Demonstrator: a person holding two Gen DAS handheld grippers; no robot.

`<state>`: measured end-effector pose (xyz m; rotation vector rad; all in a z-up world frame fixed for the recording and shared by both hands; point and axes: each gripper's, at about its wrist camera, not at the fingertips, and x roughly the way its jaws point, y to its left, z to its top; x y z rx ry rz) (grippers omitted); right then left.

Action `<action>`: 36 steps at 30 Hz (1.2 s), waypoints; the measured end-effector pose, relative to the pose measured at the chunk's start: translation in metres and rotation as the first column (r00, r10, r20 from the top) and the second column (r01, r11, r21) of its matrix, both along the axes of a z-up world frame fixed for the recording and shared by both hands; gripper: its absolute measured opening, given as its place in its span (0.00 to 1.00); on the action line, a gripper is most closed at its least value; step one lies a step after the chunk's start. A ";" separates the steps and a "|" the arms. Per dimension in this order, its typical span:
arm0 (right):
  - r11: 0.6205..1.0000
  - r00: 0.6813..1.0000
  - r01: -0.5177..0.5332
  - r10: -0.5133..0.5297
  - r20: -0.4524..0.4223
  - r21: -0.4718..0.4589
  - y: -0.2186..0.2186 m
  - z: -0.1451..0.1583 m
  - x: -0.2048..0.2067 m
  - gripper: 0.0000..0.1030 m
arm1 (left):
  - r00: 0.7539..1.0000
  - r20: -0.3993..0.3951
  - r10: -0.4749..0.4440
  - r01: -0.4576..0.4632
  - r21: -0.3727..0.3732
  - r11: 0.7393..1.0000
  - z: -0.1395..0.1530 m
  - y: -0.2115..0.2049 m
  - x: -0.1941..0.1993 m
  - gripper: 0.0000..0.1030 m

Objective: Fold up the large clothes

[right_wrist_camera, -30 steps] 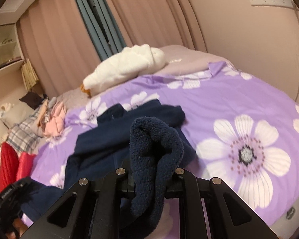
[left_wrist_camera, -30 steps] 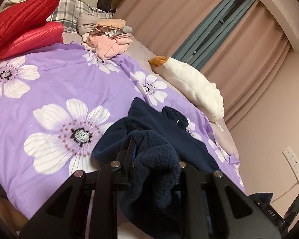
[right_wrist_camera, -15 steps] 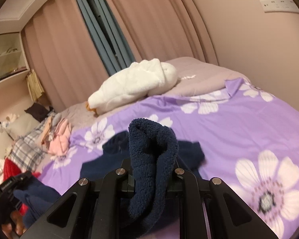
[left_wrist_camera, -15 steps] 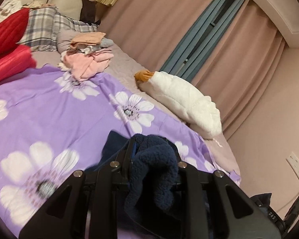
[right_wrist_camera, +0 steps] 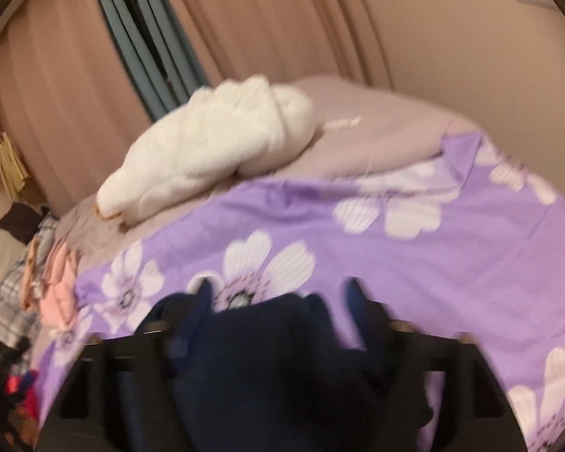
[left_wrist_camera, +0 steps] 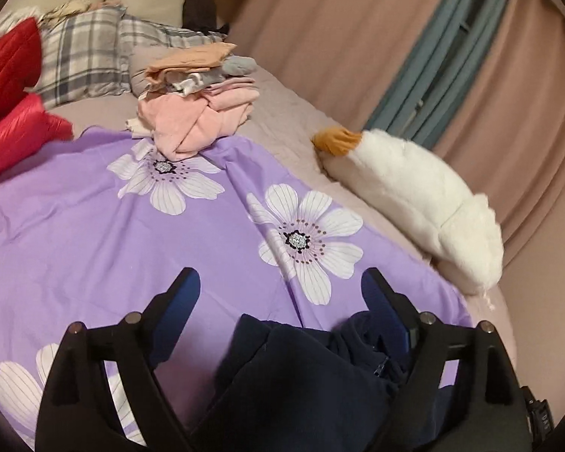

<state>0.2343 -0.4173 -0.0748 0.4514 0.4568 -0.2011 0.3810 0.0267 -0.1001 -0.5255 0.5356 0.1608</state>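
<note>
1. my left gripper (left_wrist_camera: 280,290) stands wide, its jaws having just been opening; the dark navy fleece garment (left_wrist_camera: 301,369) lies loose between and below the fingers, and no pad presses on it.
2. my right gripper (right_wrist_camera: 278,293) is spread wide too, its jaws also just opened. the same navy fleece (right_wrist_camera: 267,346) bunches under it, let go. this view is blurred, so i cannot tell the fold's edges.
3. the garment sits at the near edge of the purple duvet printed with big white flowers (left_wrist_camera: 94,226), on the bed, right under both tongs.
4. progress, as i judge it: one fold of the fleece looks laid down and released. i cannot see whether it lies flat or square, so it may need another fold or some smoothing. it has not yet joined the stack.
5. farther out, a stack of folded clothes in pink, peach and grey (left_wrist_camera: 196,98) sits at the duvet's far edge. that is done work, i reckon.
6. counts: two grippers, one navy garment in hand, one folded stack, one white plush toy with an orange tip (left_wrist_camera: 414,196) near the curtain, one red padded jacket (left_wrist_camera: 7,98) at the left, possibly still waiting, and one grey plaid pillow (left_wrist_camera: 86,60).
</note>
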 end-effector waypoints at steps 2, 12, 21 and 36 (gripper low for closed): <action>1.000 1.000 -0.001 0.001 -0.008 0.004 0.000 0.000 -0.004 0.88 | 1.000 -0.017 -0.009 0.009 0.002 1.000 -0.005 -0.003 -0.006 0.77; 0.983 0.980 -0.102 0.074 -0.183 -0.151 0.044 -0.063 0.060 0.22 | 0.982 -0.187 0.001 0.053 0.287 0.956 -0.122 -0.083 0.017 0.42; 0.991 0.978 -0.013 -0.015 -0.207 -0.133 0.015 -0.111 0.087 0.10 | 0.966 -0.227 0.128 -0.086 0.187 0.979 -0.136 -0.048 0.033 0.43; 0.981 0.989 0.027 -0.054 -0.135 -0.194 0.002 -0.073 -0.053 0.83 | 0.959 -0.283 0.025 -0.100 -0.256 0.962 -0.124 0.044 -0.092 0.74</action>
